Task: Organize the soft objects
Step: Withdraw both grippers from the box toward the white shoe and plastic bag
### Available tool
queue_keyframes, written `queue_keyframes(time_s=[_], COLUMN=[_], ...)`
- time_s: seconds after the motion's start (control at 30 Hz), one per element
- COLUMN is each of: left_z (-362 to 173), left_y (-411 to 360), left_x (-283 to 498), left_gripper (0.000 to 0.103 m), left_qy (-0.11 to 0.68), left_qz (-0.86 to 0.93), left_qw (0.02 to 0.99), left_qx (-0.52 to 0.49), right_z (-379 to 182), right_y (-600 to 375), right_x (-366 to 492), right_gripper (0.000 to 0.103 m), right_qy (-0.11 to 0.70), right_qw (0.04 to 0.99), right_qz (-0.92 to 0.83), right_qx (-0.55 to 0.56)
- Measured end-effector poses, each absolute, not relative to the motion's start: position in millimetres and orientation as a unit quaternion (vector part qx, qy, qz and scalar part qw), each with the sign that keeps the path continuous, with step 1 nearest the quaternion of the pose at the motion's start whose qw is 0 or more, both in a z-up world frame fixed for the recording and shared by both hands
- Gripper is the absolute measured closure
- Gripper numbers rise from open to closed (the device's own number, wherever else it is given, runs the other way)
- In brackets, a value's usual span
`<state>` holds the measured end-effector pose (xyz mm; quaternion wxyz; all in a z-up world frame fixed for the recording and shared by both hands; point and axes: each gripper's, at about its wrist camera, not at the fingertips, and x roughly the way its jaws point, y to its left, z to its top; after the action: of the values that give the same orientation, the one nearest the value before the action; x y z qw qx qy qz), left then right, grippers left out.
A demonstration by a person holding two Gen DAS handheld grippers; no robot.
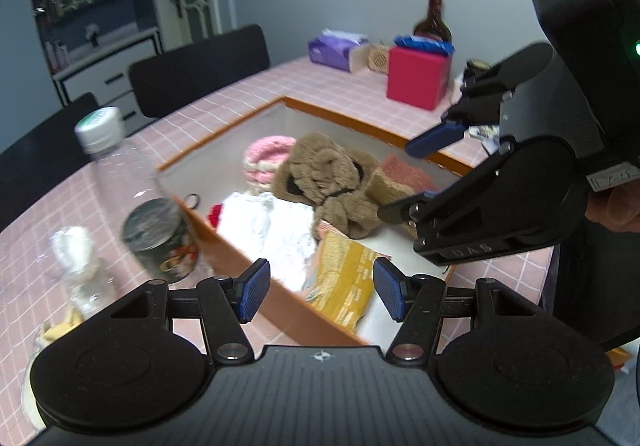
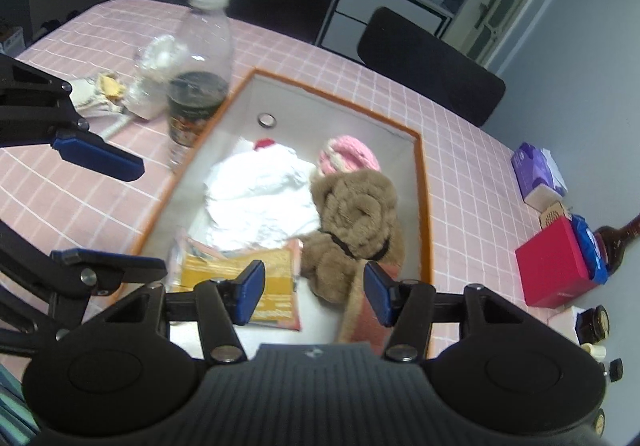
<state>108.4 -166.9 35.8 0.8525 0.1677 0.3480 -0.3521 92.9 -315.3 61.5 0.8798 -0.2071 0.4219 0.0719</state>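
Observation:
An orange-rimmed box point(image 1: 224, 246) point(image 2: 424, 182) sits on the pink checked table. In it lie a brown plush bear point(image 1: 332, 182) point(image 2: 356, 214), a white cloth point(image 1: 276, 222) point(image 2: 260, 198), a pink knitted piece point(image 1: 266, 152) point(image 2: 348, 158), a yellow packet point(image 1: 344, 282) point(image 2: 272, 266) and a pink sponge point(image 1: 404, 172). My left gripper point(image 1: 320, 294) point(image 2: 100, 206) is open and empty above the box's near edge. My right gripper point(image 2: 314, 294) point(image 1: 412, 174) is open and empty over the box, near the bear.
A clear bottle point(image 1: 116, 174) point(image 2: 200, 58) and a dark can point(image 1: 160, 238) point(image 2: 196, 106) stand left of the box, beside a crumpled bag point(image 2: 156, 74). A red box point(image 1: 416, 76) point(image 2: 556, 266), tissue pack point(image 1: 340, 48) point(image 2: 538, 174) and brown bottle point(image 1: 432, 22) stand beyond. Dark chairs point(image 1: 200, 66) line the far side.

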Motion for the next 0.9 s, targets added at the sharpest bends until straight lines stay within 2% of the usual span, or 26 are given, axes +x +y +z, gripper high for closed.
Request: queue_keyframes(time_s=[0.43,0.9], left_z=[34.9,-19.6], left_y=[-58.9,57.0], left_x=[83.0,101.6], left_gripper=[0.033,0.032], left_qy=[0.281,0.315], left_qz=[-0.266,-0.151], left_qw=[0.917,0.935], left_qx=[0.094,0.063], right_z=[50.2,-5.9], right_y=[-230.6,-147.3], right_x=[79.0,132.6], right_gripper=[0.048,0.049], right_qy=[0.376,0.403], right_qw=[0.891,0.875], right_qz=[0.188,0.231], right_qx=[-0.172,-0.135])
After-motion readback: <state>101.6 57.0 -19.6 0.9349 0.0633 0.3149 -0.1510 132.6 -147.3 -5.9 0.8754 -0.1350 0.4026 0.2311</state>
